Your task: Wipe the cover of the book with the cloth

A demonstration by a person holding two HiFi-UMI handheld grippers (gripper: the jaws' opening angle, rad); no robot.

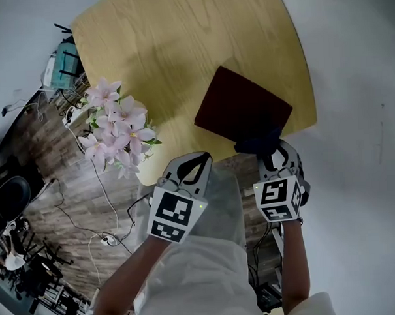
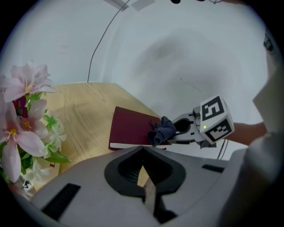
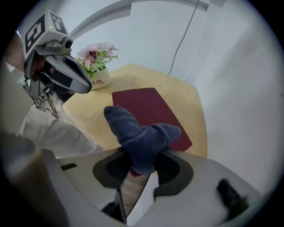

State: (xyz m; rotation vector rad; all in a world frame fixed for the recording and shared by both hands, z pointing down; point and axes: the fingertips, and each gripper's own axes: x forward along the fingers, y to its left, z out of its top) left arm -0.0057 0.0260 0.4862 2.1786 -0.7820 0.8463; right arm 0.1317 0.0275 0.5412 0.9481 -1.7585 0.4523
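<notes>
The maroon book (image 1: 242,109) lay flat and closed at the near right part of the wooden table (image 1: 167,50). Its long axis ran diagonally from far left to near right, with one corner toward the person. The right gripper (image 3: 141,165), on a forearm reaching straight ahead, was clamped on a bunched dark blue cloth (image 3: 142,133) over that near corner. The left gripper (image 2: 143,153) was held short of the table edge beside the pink flowers (image 1: 118,127), jaws together with nothing between them.

Closed maroon book (image 1: 243,110) lies flat; dark-blue cloth (image 3: 140,137) (bunched up) at its near corner.
</notes>
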